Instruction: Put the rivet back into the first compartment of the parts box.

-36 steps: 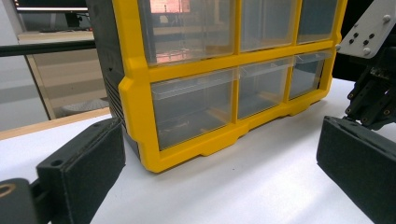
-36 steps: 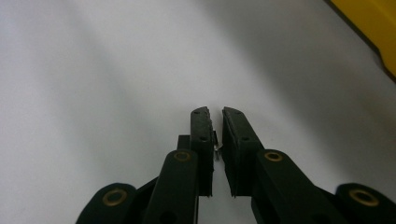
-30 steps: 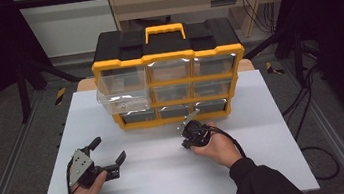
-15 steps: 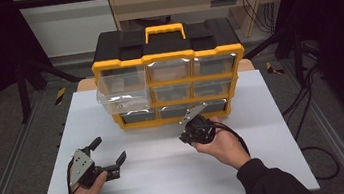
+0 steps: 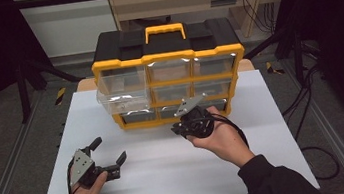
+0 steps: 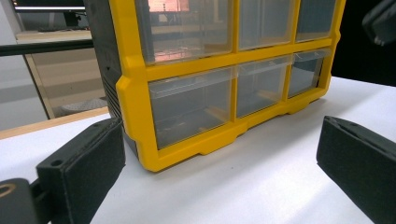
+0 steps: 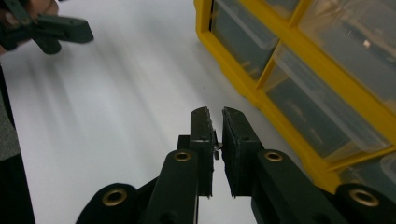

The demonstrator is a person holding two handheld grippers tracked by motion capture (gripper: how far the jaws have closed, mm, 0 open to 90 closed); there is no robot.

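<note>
right gripper [image 7: 215, 122] jaws pressed nearly together, pinching a tiny metal part [image 7: 216, 148], mostly hidden between the pads, can't tell what it is. it's above the white table [image 5: 170, 178] just in front of the yellow organizer [image 5: 167, 57]. left gripper [image 5: 109, 153] jaws spread, empty. drawer contents unclear, no readable labels.

You had two grippers, a left one [image 5: 110, 158] and a right one [image 5: 180, 127], one in each hand. One box [image 5: 167, 57] stood on one white table [image 5: 170, 173]. The box had nine clear drawers in three rows of three, and one drawer [image 5: 122, 96] stuck out. It had one yellow handle [image 5: 164, 28] on top.
</note>
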